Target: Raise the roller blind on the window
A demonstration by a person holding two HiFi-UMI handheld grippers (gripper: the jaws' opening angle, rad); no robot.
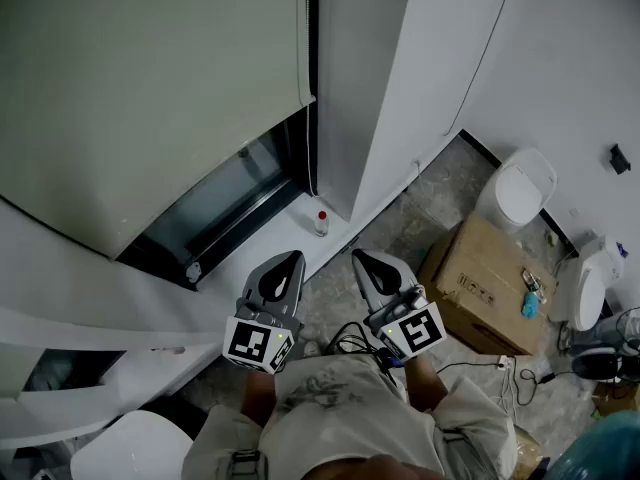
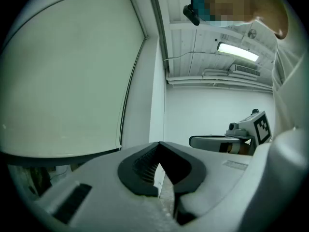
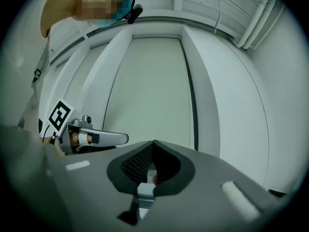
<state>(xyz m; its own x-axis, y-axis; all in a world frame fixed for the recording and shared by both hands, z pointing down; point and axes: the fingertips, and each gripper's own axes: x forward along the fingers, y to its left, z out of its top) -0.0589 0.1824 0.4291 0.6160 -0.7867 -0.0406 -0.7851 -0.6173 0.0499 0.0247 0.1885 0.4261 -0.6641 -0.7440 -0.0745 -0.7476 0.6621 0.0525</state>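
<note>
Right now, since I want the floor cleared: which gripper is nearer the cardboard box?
Right. The right gripper hangs just left of the box; the left gripper is farther left, beyond it.

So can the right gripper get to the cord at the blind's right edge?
Probably yes. The right gripper points toward the cord with nothing in between. Its jaws are shut, so they would need to open first.

Cardboard box on marble floor
</note>
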